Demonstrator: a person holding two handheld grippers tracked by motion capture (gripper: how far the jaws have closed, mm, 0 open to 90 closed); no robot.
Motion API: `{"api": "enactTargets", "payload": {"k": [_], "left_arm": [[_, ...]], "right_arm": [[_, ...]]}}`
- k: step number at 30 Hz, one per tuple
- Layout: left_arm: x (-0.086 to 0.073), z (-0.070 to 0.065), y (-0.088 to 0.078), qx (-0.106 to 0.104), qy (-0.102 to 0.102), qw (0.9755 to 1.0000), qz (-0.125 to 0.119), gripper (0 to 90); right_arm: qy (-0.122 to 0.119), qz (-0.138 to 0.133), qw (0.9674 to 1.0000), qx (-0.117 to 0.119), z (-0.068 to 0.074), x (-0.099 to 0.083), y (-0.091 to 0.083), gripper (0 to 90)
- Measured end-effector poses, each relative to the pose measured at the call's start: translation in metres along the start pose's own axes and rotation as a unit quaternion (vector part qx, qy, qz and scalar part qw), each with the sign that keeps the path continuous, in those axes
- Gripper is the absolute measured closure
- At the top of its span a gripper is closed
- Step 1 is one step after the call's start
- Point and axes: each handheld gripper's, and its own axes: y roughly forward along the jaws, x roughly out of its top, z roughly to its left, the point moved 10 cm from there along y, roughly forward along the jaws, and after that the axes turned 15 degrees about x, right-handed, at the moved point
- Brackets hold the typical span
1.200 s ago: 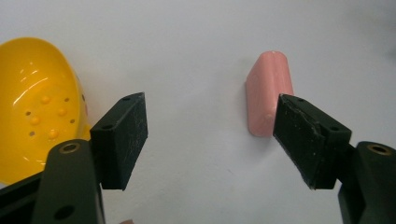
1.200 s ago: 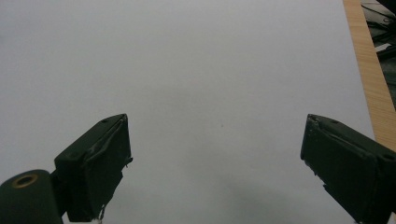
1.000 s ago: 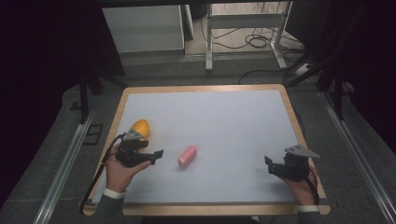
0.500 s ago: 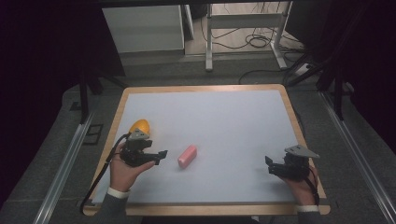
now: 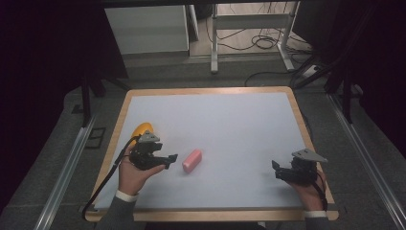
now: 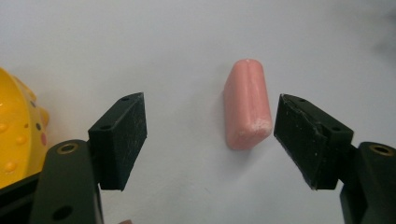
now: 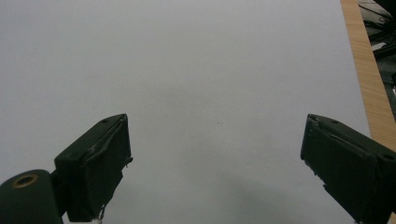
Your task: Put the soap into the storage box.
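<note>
The pink block lies on the white surface, just ahead of the left hand-held gripper, whose jaws stand apart. Seen from that gripper, its long axis runs away between them, nearer one jaw. The right hand-held gripper, also spread, sits well apart.

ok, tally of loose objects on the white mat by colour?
Pink: 1, the pink block ahead of the open left gripper.
Yellow: 1, the yellow toy beside that gripper.
Total: 2.
</note>
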Motion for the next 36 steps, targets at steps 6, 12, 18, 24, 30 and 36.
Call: {"api": "enactTargets", "payload": {"k": [6, 12, 18, 24, 30, 36], "left_arm": [[0.002, -0.006, 0.002, -0.003, 0.003, 1.0000, 0.000, 26.0], [0.004, -0.011, 0.006, -0.010, 0.001, 1.0000, -0.001, 26.0], [0.003, -0.016, 0.010, -0.015, 0.002, 0.9999, 0.002, 26.0], [0.006, -0.020, 0.009, -0.017, 0.009, 0.9998, 0.000, 26.0], [0.010, -0.029, 0.012, -0.022, 0.015, 0.9996, -0.001, 26.0], [0.006, -0.038, 0.020, -0.026, 0.018, 0.9995, 0.008, 26.0]], "right_arm": [[0.000, 0.000, 1.0000, -0.001, 0.000, 0.000, 0.000, 8.2], [0.000, 0.001, 1.0000, -0.001, -0.001, 0.000, 0.000, 8.3], [0.000, 0.004, 1.0000, -0.002, 0.000, -0.001, 0.000, 8.2], [-0.001, 0.005, 1.0000, -0.002, -0.001, -0.002, 0.001, 8.3], [-0.001, 0.005, 1.0000, -0.002, 0.000, -0.002, 0.001, 8.3], [-0.001, 0.005, 1.0000, -0.002, -0.001, -0.002, 0.001, 8.3]]}}
